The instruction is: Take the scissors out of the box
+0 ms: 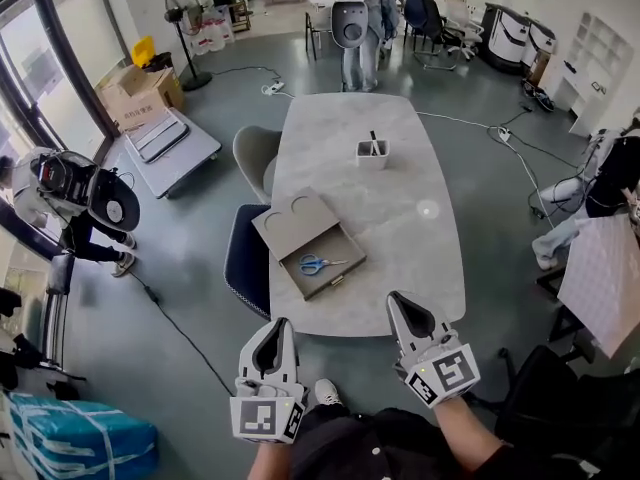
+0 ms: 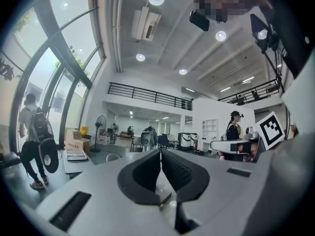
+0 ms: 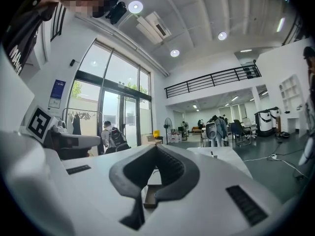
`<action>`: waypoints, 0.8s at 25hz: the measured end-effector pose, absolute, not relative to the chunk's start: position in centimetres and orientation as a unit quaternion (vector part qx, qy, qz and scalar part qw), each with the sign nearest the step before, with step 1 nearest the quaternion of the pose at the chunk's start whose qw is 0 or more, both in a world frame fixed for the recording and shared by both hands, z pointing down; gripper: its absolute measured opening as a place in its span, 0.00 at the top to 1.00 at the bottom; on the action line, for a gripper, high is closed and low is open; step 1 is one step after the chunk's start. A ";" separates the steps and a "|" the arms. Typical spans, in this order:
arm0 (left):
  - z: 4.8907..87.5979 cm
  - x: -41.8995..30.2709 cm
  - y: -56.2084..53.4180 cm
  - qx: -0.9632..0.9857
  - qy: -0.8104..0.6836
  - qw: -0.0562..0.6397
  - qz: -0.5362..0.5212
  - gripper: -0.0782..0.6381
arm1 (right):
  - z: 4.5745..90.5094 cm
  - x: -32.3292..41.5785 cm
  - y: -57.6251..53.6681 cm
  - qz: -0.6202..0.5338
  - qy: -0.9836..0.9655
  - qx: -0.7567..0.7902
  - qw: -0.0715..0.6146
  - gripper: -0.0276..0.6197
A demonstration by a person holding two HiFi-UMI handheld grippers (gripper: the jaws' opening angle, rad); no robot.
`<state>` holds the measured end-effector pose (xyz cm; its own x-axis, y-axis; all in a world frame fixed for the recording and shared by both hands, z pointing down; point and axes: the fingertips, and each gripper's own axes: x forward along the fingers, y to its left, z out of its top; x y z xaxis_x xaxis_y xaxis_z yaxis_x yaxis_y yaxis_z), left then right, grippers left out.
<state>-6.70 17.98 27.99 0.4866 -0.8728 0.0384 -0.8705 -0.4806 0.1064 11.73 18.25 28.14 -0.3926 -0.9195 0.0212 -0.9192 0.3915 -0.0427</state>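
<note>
Blue-handled scissors (image 1: 318, 264) lie inside an open, shallow brown box (image 1: 290, 226) near the front left edge of the grey table (image 1: 400, 228). Both grippers hover off the table's near edge, short of the box. My left gripper (image 1: 283, 324) is shut with nothing in it, below and slightly left of the box. My right gripper (image 1: 396, 298) is also shut and empty, to the right of the box. In the left gripper view the left gripper (image 2: 160, 154) has its jaws pressed together. In the right gripper view the right gripper (image 3: 155, 149) is closed too, with a corner of the box (image 3: 147, 198) showing beneath.
A white pen holder (image 1: 372, 153) stands at the middle of the table, farther away. A dark chair (image 1: 246, 260) and a grey chair (image 1: 255, 158) sit along the table's left side. People stand at the left and beyond the far end.
</note>
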 end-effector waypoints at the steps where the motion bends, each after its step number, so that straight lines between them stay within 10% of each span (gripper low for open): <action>1: 28.0 -6.7 17.4 0.862 -0.503 0.057 -0.012 0.86 | 28.3 11.4 17.7 -0.025 0.833 -0.552 0.003 0.96; 20: 29.9 -7.4 9.8 0.886 -0.457 0.078 -0.006 0.86 | 30.6 9.6 10.9 -0.044 0.817 -0.575 -0.021 0.96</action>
